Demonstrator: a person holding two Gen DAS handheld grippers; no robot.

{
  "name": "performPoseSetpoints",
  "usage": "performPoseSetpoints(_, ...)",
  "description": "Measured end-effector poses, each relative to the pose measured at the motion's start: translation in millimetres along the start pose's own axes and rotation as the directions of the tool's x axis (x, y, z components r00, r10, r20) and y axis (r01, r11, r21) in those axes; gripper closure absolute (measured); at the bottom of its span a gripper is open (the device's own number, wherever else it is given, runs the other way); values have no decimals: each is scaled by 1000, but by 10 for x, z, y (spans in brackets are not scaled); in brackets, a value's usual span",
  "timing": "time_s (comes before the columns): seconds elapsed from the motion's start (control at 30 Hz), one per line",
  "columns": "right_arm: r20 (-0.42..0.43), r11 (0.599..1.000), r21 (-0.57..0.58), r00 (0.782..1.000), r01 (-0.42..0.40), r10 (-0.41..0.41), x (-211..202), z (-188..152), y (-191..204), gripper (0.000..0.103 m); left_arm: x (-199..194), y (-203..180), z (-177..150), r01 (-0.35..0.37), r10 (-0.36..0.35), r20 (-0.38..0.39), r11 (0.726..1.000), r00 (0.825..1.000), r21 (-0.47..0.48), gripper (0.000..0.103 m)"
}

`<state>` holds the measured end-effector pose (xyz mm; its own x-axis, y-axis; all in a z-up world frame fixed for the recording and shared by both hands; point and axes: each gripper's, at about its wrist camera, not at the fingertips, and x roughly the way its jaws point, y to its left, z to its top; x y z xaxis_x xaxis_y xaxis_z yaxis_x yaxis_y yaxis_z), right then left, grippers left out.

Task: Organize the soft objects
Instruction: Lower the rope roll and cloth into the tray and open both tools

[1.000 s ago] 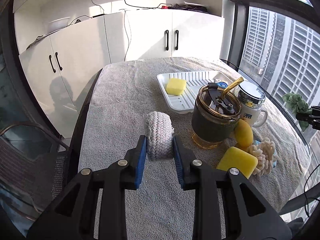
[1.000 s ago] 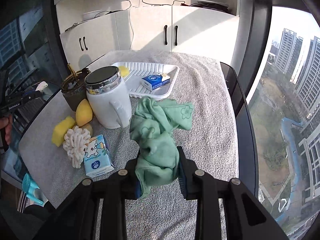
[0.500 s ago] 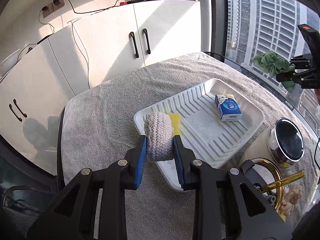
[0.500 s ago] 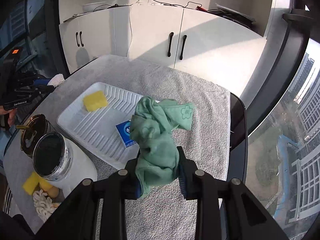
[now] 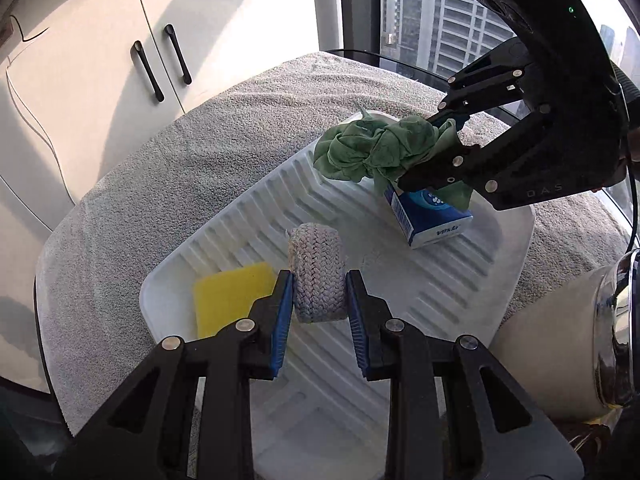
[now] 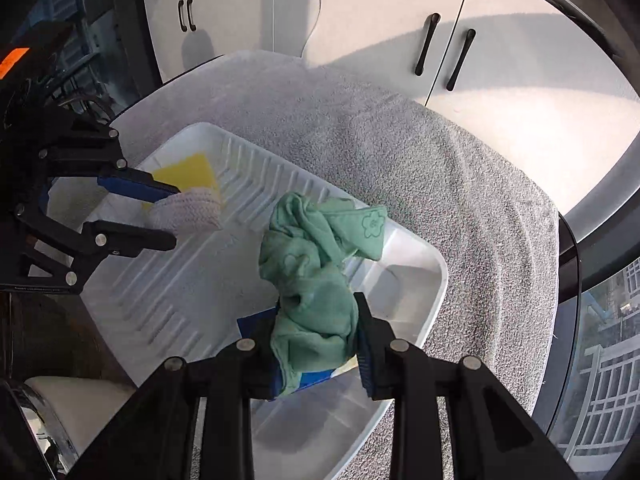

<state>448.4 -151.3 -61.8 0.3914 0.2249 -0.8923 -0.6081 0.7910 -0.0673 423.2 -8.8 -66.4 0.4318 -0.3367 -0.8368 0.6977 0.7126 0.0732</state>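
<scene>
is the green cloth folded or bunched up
Bunched up: the green cloth hangs crumpled from the right gripper, above the white tray.

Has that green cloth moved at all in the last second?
Yes. The green cloth, clamped in the right gripper, travelled from the near table edge to above the white tray, over the blue box.

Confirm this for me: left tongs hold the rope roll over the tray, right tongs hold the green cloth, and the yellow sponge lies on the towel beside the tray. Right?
Not quite. The sponge lies inside the tray, not on the towel; the left wrist view shows it. The rest holds: left tongs hold the rope roll over the tray, right tongs hold the green cloth.
</scene>
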Motion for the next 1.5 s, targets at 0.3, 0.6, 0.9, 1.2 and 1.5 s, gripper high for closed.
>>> performPoseSetpoints(0.3,-9,999,-48,1000,4,-4,229,134,160,70,164,-8,-8,-5,5,1,1000,1000,-21,76)
performPoseSetpoints(0.6,17,999,-30,1000,21,-20,145,104,151,56,23,89,-5,-5,9,57,997,998,-80,43)
performPoseSetpoints(0.9,81,1000,12,997,14,-15,-220,-40,72,46,-299,145,-98,-16,32,121,991,992,-130,43)
performPoseSetpoints(1.2,184,993,116,983,-8,-13,-886,-569,-72,41,-1003,234,-538,-50,99,183,966,978,-254,31)
performPoseSetpoints(1.5,186,980,201,982,-12,-26,-1051,-1135,-61,40,-1315,135,-1021,-83,152,179,937,972,-340,31)
